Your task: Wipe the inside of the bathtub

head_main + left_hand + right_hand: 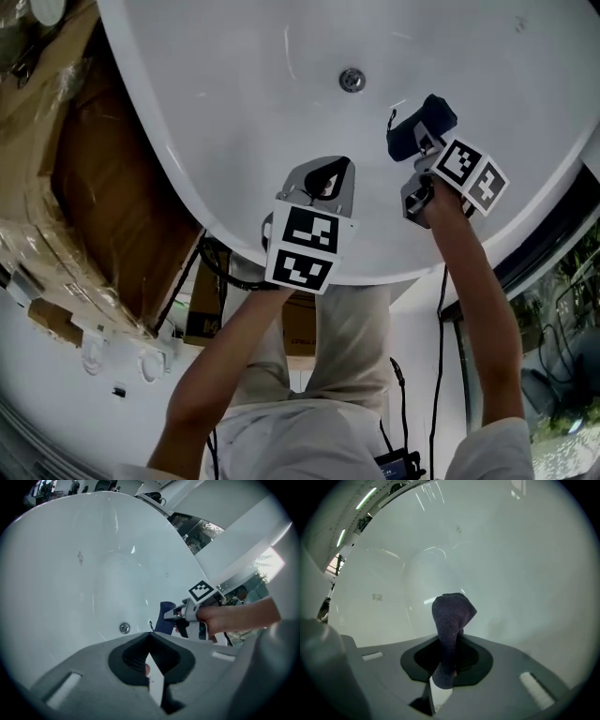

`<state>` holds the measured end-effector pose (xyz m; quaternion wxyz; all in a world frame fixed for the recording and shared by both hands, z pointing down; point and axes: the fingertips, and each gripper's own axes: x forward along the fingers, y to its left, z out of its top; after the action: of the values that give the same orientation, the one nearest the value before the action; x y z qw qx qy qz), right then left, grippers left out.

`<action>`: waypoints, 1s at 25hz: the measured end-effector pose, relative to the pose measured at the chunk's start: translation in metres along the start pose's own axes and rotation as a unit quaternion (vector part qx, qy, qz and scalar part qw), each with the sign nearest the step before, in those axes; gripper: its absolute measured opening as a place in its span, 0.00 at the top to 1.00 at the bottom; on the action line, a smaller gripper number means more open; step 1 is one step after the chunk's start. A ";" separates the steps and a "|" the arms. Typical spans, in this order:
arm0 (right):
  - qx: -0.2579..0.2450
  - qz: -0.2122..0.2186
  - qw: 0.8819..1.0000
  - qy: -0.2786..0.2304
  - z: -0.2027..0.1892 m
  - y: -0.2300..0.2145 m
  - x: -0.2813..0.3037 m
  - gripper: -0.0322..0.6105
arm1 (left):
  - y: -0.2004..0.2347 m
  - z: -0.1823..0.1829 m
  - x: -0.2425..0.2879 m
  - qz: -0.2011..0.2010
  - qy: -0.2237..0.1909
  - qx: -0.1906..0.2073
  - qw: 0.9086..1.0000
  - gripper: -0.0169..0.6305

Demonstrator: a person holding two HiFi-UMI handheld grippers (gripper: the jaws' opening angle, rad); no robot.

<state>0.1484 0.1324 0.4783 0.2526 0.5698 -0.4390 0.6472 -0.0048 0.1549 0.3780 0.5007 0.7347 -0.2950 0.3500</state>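
My right tongs (447, 660) are clamped on a dark, nubbly cloth (452, 616). It stands lengthwise along the jaws, pointing at the smooth, glossy white inside of the bathtub (234, 103) just ahead, near the drain (352, 80). My left tongs (150, 641) are closed and empty, farther off by the rim.

Glossy, smooth white on the bathtub (234, 103), streaked with light; shiny metal at the drain (352, 80). Matt, nappy dark cloth (452, 618), rough like terry. Matt grey plastic on left gripper (150, 637) and right gripper (449, 656). Brown cardboard box (103, 187) at upper left, under crinkled clear film.
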 end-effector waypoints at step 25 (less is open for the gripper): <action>-0.422 0.140 0.894 0.058 -0.032 0.032 -0.123 0.88 | -0.010 -0.013 -0.013 -0.001 0.005 0.013 1.000 0.98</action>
<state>0.1332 0.1658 0.3525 0.4009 0.3039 -0.7306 0.4618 -0.0076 0.1716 0.3659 0.4931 0.7396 -0.2875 0.3566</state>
